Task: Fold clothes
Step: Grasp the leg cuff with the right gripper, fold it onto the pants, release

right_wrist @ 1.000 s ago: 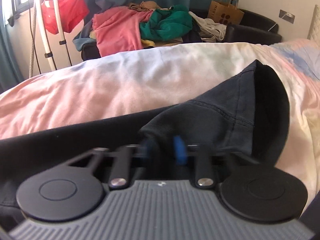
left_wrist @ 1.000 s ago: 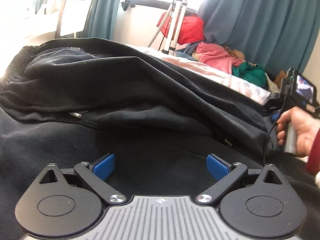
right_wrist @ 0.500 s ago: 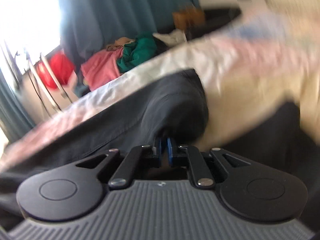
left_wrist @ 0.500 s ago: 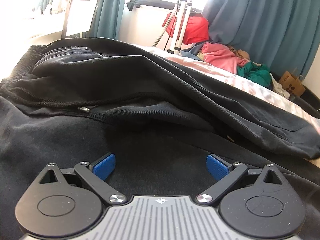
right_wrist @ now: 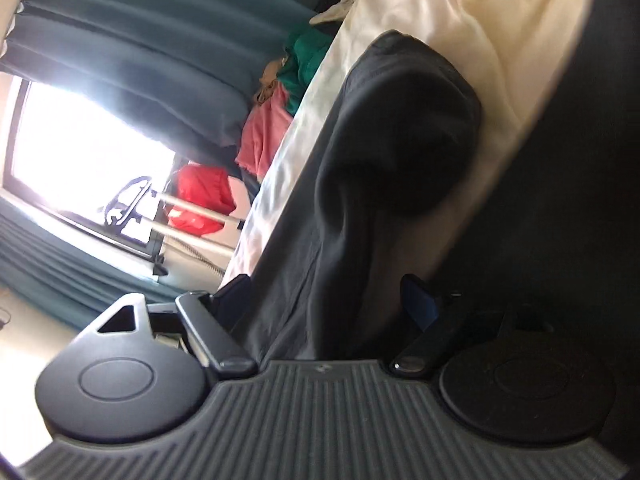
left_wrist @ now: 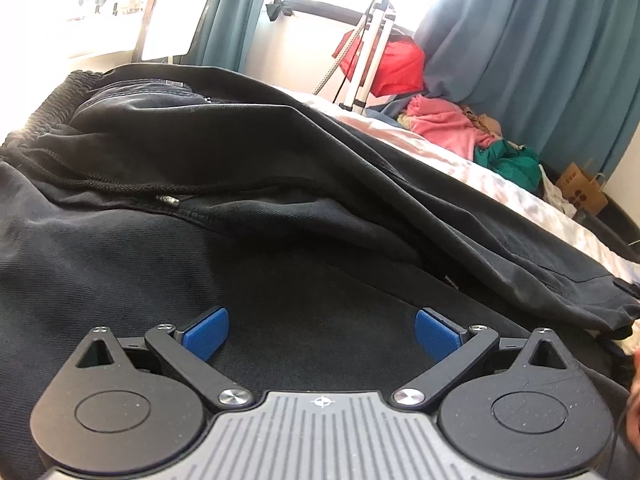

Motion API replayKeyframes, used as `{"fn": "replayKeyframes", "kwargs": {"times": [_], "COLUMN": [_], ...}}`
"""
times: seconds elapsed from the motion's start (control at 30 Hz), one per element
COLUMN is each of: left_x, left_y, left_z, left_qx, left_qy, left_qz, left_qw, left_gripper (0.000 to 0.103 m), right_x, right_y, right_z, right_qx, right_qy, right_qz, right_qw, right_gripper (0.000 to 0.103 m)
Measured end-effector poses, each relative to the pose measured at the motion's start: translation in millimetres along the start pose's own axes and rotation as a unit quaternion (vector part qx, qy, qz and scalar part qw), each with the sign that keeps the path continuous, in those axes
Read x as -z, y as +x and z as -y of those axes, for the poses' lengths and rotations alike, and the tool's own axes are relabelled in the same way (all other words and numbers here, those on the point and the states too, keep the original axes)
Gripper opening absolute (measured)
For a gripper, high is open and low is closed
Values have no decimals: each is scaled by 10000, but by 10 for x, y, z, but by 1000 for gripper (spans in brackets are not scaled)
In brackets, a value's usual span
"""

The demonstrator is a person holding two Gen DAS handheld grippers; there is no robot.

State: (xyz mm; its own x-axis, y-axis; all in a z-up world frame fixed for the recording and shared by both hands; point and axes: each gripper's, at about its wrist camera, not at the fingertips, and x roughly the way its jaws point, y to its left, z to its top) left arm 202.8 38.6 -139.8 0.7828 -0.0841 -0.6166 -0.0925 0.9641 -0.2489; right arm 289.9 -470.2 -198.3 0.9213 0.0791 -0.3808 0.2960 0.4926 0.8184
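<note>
The left tool [left_wrist: 322, 332] hovers wide open over black trousers [left_wrist: 280, 184]; the right tool [right_wrist: 326, 300] is opening, trouser leg [right_wrist: 360, 208] loose between its pads.

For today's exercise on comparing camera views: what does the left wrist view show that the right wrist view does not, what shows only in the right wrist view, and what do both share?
Only the left wrist view: the black trousers' elastic waistband, the drawstring's metal tip, a brown paper bag, and the left gripper open over the cloth.

Only the right wrist view: the trouser leg's open cuff, and the right gripper, jaws opening, dark cloth between its fingers.

Both: the pale bedsheet, teal curtains, the red bag, and the pink and green clothes pile.
</note>
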Motion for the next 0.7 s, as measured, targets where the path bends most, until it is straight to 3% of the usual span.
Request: {"fn": "replayKeyframes", "kwargs": {"times": [0.1,0.17,0.23,0.27,0.33,0.47,0.57,0.7], "left_x": [-7,-19,-20,-21,-19,-21,-31,-9], "left_y": [57,93,131,151,160,162,157,133], "left_z": [3,-1,-1,9,28,33,22,71], "left_qx": [15,64,84,77,91,151,172,101], "left_qy": [-15,-15,-22,0,35,26,-35,143], "left_qz": [44,71,118,125,136,148,131,81], "left_qw": [10000,10000,9999,9999,9999,9998,9998,9998], "left_gripper": [102,102,102,102,102,102,102,102], "right_x": [-248,-449,-637,-724,-895,-1169,-1171,-1014], "right_y": [308,521,660,703,670,474,358,261], "right_z": [-266,-362,-434,-483,-685,-1121,-1033,-406], "right_qx": [628,1274,1884,2120,2280,1974,1942,2318], "right_qy": [-910,-876,-664,-644,-1135,-2332,-2822,-2688], "right_qz": [509,559,527,545,920,1828,1866,1494], "right_qw": [9926,9864,9784,9736,9626,9345,9208,9229], "right_gripper": [83,63,16,12,9,8,7,8]}}
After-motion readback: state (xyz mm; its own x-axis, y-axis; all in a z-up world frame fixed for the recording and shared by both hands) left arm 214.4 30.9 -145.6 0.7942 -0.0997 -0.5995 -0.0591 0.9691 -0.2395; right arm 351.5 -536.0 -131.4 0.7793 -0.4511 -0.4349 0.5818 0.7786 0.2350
